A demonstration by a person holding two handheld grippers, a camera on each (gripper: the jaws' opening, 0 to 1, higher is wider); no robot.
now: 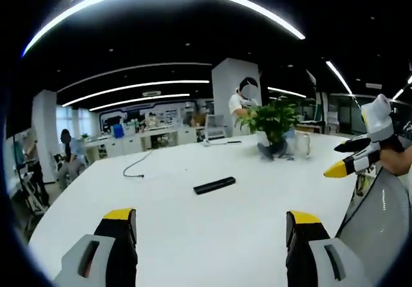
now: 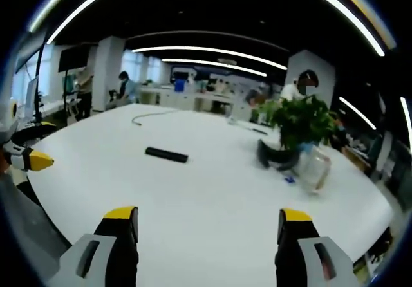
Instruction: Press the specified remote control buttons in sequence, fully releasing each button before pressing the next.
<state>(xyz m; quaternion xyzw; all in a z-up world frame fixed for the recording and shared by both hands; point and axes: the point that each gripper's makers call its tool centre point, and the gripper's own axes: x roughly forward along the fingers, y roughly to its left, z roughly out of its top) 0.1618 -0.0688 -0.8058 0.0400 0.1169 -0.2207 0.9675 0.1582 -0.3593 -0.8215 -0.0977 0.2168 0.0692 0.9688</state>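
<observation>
Your remote control lies flat mid-table, well apart from both grippers; buttons too small to read. Left gripper jaws spread, holding nothing; right gripper the same. Right gripper view adds a clear jar beside the potted plant, its pot half hidden

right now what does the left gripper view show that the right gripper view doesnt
Left gripper view alone: the right gripper entering from the right, and a mesh chair back below it.

Right gripper view alone: the left gripper at the left edge, a dark hanging screen, and a small blue item near the jar.

Both: white table, black remote, potted plant, clear jar, cable, each view's own gripper open.
</observation>
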